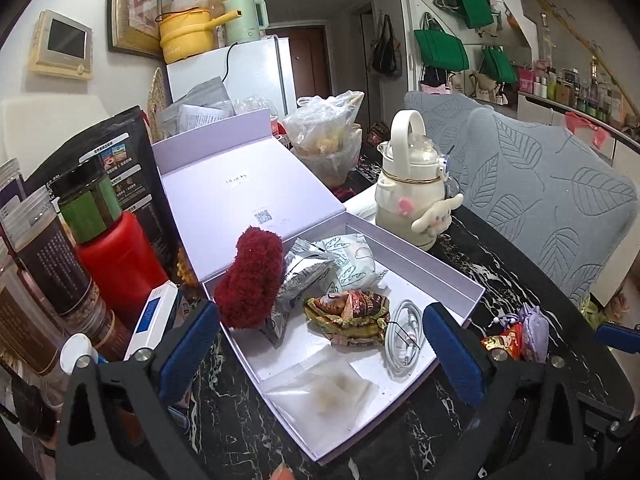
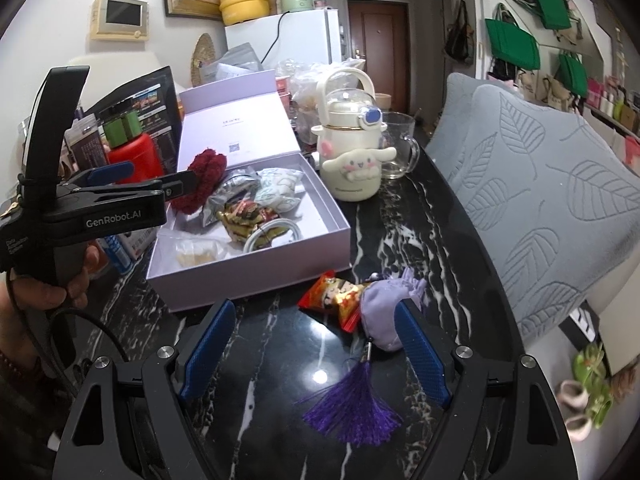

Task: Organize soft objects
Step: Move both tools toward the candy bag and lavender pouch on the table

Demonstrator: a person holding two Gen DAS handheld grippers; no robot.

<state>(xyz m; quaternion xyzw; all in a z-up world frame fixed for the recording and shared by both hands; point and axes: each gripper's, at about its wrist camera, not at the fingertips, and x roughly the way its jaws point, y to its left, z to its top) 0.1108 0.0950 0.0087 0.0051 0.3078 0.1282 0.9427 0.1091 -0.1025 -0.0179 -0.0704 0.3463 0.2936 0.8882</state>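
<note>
Your left gripper hung with its blue pads spread wide and nothing between them, poised over the near end of the open lilac box; in the right wrist view the same tool reached in from the left, its fingertips beside the red plush. Your right gripper was likewise parted and empty, low over the black marble table, its right pad just in front of the lilac drawstring pouch. Contents of the box, back to front: one red plush toy propped against the rear left corner; one silver foil packet leaning on it; one pale printed soft pack behind that; one gold-and-brown wrapped snack at centre; one coiled white cable along the right wall; one clear bag of pale material lying flat at the near end. Items outside the box, on the table just beside its near right corner: one lilac drawstring pouch with a purple tassel trailing toward you, and one red cartoon-print snack packet touching the pouch's left side. Also noted: a cream character bottle behind the box and a red canister to its left.
</note>
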